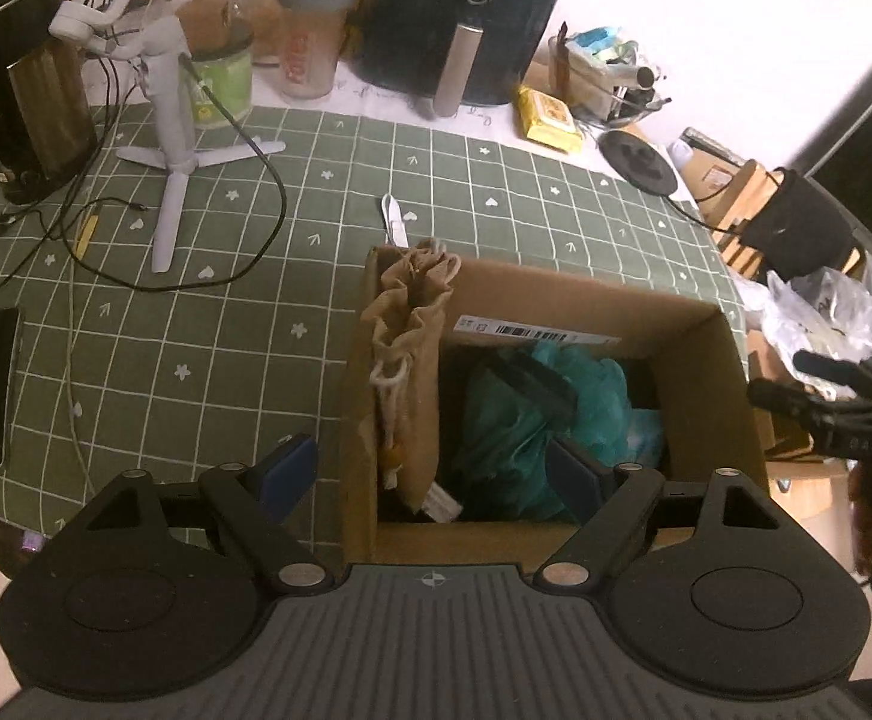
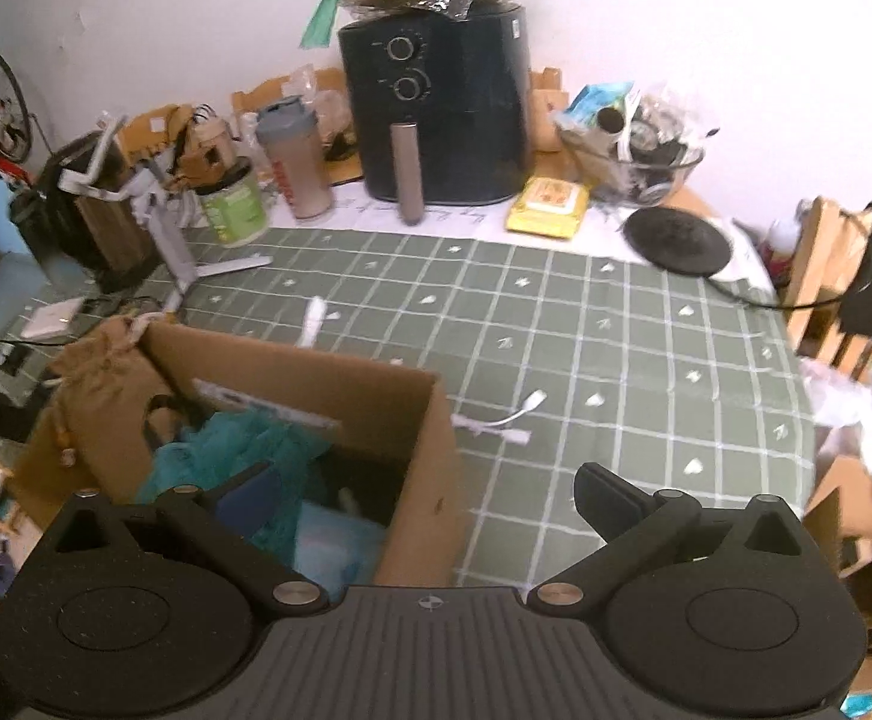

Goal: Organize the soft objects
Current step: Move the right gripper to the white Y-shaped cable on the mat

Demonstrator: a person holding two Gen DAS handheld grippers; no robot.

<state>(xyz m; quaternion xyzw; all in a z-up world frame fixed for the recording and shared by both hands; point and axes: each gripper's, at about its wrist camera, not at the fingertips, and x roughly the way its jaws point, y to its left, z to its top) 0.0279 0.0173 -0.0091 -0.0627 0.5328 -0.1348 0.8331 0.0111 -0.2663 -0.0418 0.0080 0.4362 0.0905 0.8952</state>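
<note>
Now both hand-held grippers, left (image 1: 433, 468) and right (image 2: 427, 495), hang wide and empty over the cardboard box (image 1: 706, 372) on the desk (image 1: 256, 324), teal cloth (image 1: 514, 420) inside; next likely seating the tan drawstring bag (image 1: 406, 324) draped over its wall.

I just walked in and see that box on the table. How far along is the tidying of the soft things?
Mostly done, it seems. A teal mesh bundle already lies inside the cardboard box. A tan drawstring pouch hangs over the box's wall, only half in. Neither the left claw nor the right claw holds anything; both are open. What probably remains is tucking the pouch in. No other soft items show on the green tablecloth.
</note>
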